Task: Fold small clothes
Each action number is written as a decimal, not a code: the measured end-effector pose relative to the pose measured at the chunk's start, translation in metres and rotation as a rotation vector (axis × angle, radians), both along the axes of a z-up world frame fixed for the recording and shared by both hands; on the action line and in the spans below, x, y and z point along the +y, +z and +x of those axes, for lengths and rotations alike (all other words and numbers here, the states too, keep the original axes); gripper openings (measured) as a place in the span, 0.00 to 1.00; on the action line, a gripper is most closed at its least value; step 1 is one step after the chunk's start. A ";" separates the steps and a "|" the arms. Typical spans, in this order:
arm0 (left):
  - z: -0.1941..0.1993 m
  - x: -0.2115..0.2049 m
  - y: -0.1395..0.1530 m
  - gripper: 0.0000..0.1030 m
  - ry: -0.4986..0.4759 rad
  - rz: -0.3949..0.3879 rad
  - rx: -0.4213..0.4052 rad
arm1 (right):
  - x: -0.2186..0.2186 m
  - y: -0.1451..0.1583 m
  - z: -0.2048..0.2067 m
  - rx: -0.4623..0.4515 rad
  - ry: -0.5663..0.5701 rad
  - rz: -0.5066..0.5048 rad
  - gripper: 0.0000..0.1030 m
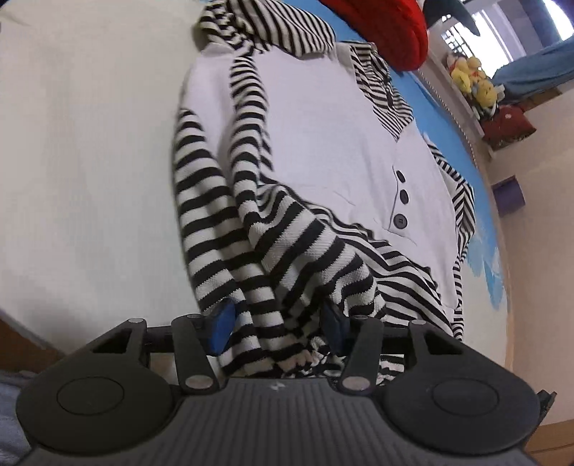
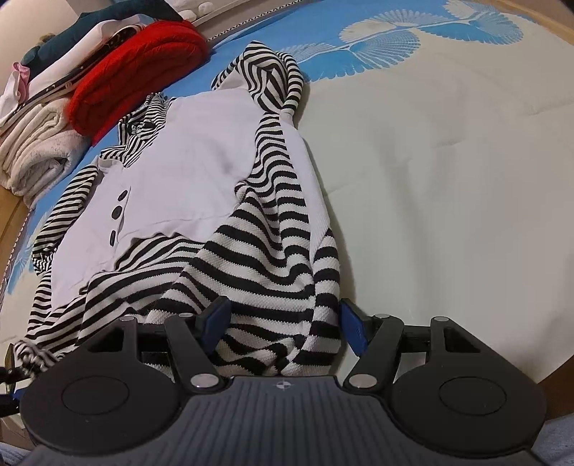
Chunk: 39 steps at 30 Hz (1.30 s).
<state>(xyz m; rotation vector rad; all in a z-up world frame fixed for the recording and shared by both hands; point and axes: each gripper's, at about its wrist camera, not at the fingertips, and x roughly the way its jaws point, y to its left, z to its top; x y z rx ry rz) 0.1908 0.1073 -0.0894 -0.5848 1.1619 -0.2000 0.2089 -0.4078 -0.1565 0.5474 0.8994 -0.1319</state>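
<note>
A small garment with a pale lilac body (image 1: 323,118), black-and-white striped sleeves, hem and collar, and three dark buttons (image 1: 402,196) lies on the bed. It also shows in the right wrist view (image 2: 186,150). My left gripper (image 1: 278,324) has its blue-padded jaws apart, with bunched striped hem fabric (image 1: 272,286) lying between them. My right gripper (image 2: 285,324) also has its jaws wide apart, with striped fabric (image 2: 272,286) between them. Neither pair of pads presses the cloth.
A red knitted item (image 2: 140,68) sits on a stack of folded clothes (image 2: 36,143) at the far edge, also red in the left wrist view (image 1: 391,28). The bed cover is cream (image 2: 448,161) with a blue patterned part (image 2: 376,32). Yellow plush toys (image 1: 470,79) sit on a shelf.
</note>
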 end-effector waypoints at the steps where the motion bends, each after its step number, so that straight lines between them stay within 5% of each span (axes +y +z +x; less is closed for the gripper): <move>1: 0.002 -0.005 0.002 0.57 -0.013 0.010 -0.009 | 0.000 0.000 0.000 0.000 0.001 0.000 0.66; 3: 0.008 -0.014 0.001 0.71 -0.028 0.050 -0.001 | 0.000 -0.001 0.000 -0.001 0.006 -0.002 0.66; 5: 0.013 -0.021 -0.006 0.71 -0.045 0.079 0.010 | 0.002 -0.001 0.001 -0.002 0.012 -0.012 0.66; 8: 0.011 -0.026 -0.006 0.10 -0.062 0.158 -0.008 | 0.006 0.000 0.002 -0.002 0.029 -0.039 0.63; 11: -0.006 -0.010 0.012 0.09 -0.058 0.207 -0.049 | 0.012 0.001 0.003 0.012 0.087 -0.076 0.10; 14: -0.022 0.023 0.020 0.05 -0.023 0.211 -0.037 | 0.011 0.007 -0.001 0.025 0.095 -0.157 0.06; 22: -0.030 0.037 0.007 0.03 0.014 0.095 -0.018 | -0.002 0.010 -0.014 0.024 0.068 -0.105 0.06; 25: -0.029 0.043 0.009 0.13 0.044 0.031 -0.028 | -0.023 0.007 -0.019 0.020 -0.025 0.013 0.18; 27: -0.028 0.047 0.011 0.49 0.071 -0.024 -0.031 | -0.043 0.002 -0.024 0.007 -0.120 0.168 0.39; 30: -0.025 0.044 0.016 0.84 0.095 -0.042 -0.050 | -0.059 0.000 -0.026 -0.032 -0.177 0.304 0.55; 34: -0.011 0.036 0.007 0.85 0.093 -0.147 -0.016 | -0.046 -0.008 -0.012 0.001 -0.110 0.349 0.61; 37: 0.003 0.022 -0.008 0.91 0.052 -0.124 0.045 | -0.030 -0.012 -0.002 0.014 -0.035 0.345 0.70; 38: 0.005 0.017 -0.015 0.89 0.042 -0.099 0.079 | -0.024 -0.012 0.000 0.017 -0.012 0.310 0.69; 39: 0.004 0.012 -0.015 0.81 0.019 -0.061 0.061 | -0.015 -0.011 0.002 0.026 0.031 0.236 0.56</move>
